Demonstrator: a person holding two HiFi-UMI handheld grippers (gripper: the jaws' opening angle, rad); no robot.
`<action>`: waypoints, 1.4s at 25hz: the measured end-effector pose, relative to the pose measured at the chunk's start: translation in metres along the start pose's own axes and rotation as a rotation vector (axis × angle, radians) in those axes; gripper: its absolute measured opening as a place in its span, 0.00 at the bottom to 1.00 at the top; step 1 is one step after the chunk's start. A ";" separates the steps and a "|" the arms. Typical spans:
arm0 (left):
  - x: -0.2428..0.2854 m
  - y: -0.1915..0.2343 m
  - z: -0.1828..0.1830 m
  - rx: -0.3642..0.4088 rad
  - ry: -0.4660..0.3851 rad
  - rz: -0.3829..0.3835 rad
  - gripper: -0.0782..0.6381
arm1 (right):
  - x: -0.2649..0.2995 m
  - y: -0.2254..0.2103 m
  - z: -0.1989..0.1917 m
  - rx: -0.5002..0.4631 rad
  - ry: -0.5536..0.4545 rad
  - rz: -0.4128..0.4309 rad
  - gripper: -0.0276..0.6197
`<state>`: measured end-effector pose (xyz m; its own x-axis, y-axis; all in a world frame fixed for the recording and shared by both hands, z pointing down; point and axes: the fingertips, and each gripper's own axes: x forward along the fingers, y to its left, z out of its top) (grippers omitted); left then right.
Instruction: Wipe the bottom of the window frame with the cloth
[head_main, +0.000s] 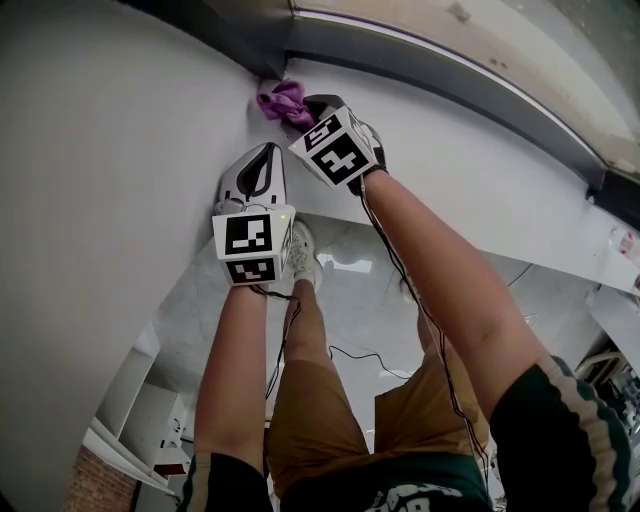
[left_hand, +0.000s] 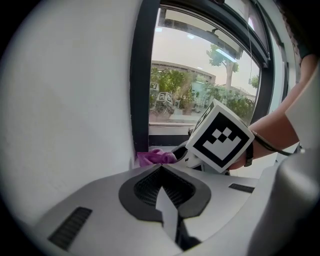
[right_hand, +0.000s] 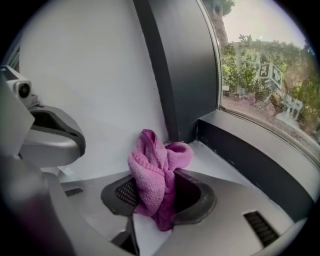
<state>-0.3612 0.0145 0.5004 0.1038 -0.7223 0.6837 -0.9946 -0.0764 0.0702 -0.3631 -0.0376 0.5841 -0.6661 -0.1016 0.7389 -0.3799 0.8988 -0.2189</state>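
Where the cloth met the corner

While the right gripper (right_hand: 159, 197) pinched the purple cloth (right_hand: 150, 167), the wad sat at the window frame (right_hand: 250, 150) corner (wall (right_hand: 100, 75) left, open sill (right_hand: 212, 159) rightward); the left gripper (left_hand: 160, 171) hung closed, empty, just behind.

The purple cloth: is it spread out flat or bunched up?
Bunched up: the cloth is a crumpled wad pinched between the jaws of the right hand-held gripper, near the window frame's bottom corner.
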 end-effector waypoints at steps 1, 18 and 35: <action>0.001 -0.001 -0.001 0.008 0.005 -0.001 0.12 | -0.002 -0.002 -0.002 0.002 0.003 -0.002 0.30; 0.025 -0.068 0.015 0.105 0.019 -0.081 0.12 | -0.058 -0.040 -0.055 0.050 0.015 -0.036 0.30; 0.050 -0.171 0.036 0.189 0.019 -0.184 0.12 | -0.131 -0.088 -0.128 0.150 0.014 -0.099 0.30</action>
<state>-0.1859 -0.0327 0.4966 0.2815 -0.6714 0.6855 -0.9407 -0.3340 0.0591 -0.1605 -0.0491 0.5883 -0.6119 -0.1801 0.7701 -0.5357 0.8108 -0.2361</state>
